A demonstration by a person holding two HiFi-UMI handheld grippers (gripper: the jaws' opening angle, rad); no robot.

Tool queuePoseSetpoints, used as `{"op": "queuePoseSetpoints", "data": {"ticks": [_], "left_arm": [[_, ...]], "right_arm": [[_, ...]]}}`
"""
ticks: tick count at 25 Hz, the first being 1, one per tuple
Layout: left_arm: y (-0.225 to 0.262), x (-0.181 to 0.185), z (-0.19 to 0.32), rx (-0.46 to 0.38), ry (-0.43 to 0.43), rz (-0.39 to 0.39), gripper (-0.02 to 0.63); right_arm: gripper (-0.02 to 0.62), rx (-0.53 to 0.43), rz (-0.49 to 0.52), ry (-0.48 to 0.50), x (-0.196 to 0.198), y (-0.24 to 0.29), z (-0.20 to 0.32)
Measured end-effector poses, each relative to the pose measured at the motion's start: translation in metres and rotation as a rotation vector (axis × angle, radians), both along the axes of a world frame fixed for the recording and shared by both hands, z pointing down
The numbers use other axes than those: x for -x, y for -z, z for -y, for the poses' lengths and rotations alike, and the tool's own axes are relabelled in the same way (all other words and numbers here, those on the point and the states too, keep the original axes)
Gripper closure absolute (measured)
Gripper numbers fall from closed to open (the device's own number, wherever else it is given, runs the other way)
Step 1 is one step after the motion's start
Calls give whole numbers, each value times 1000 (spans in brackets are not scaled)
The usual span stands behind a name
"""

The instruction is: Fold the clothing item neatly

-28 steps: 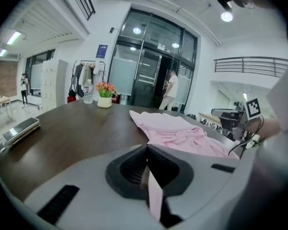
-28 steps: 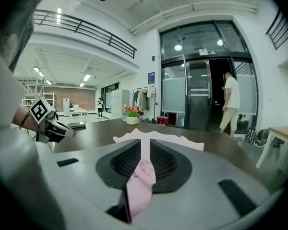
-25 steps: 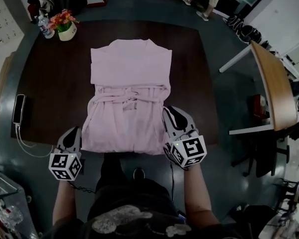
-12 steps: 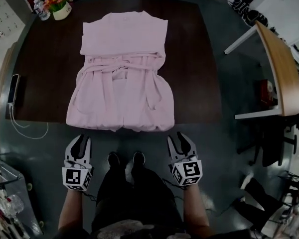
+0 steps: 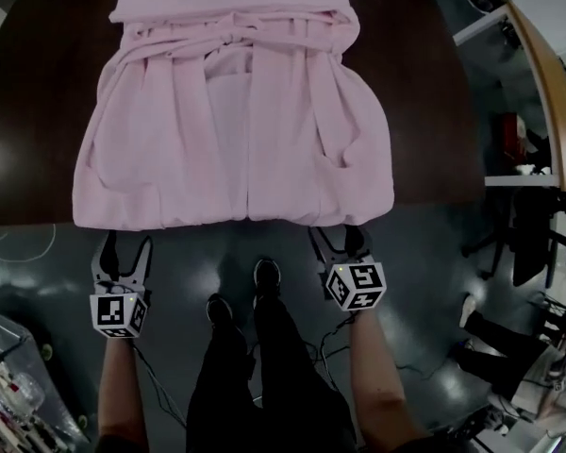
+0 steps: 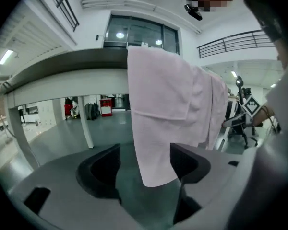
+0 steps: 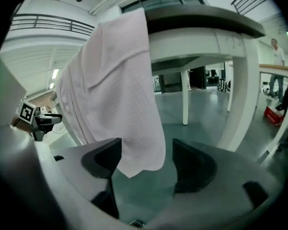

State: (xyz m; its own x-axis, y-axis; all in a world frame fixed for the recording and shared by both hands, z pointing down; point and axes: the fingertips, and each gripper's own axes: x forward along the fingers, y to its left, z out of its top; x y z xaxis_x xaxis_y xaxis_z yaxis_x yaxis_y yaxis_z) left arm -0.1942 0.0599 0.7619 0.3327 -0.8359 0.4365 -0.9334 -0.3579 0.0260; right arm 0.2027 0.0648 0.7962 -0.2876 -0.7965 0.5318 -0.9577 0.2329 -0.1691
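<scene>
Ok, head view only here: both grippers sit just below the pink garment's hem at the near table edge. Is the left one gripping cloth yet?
Observer: No. The left gripper has just been opening its jaws; the pink garment hangs in the gap between them, unpinched.
Operator: And the right?
Observer: The right gripper has also just been opening, jaws wide; a hem corner dangles between them, not gripped.
Operator: How far does the cloth hang?
Observer: From the table edge down to jaw level.
</scene>
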Motion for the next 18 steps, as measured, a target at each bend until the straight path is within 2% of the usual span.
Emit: {"op": "queuePoseSetpoints", "data": {"ticks": [4, 7, 8, 9, 11, 12, 13, 18], "left_arm": [[-35, -16, 31, -39, -107, -3, 298], [-47, -36, 50, -57, -178, 4, 299], [-48, -43, 52, -58, -203, 4, 301], [-48, -50, 52, -55, -225, -1, 316], [-47, -58, 45, -43, -241, -7, 449], [-46, -59, 39, -33, -242, -7, 538], [-44, -59, 30, -18, -244, -9, 588], [-19, -56, -33, 46, -290, -31, 589]], "right_arm": [[298, -96, -51, 123, 28, -13, 30], [301, -114, -73, 165, 47, -17, 36], [320, -111, -79, 164, 50, -17, 36], [396, -109, -94, 154, 53, -16, 33], [584, -104, -134, 122, 54, -13, 21], [588, -94, -143, 111, 55, -13, 12], [588, -79, -142, 102, 56, -12, 1], [588, -8, -111, 28, 52, 9, -64]]}}
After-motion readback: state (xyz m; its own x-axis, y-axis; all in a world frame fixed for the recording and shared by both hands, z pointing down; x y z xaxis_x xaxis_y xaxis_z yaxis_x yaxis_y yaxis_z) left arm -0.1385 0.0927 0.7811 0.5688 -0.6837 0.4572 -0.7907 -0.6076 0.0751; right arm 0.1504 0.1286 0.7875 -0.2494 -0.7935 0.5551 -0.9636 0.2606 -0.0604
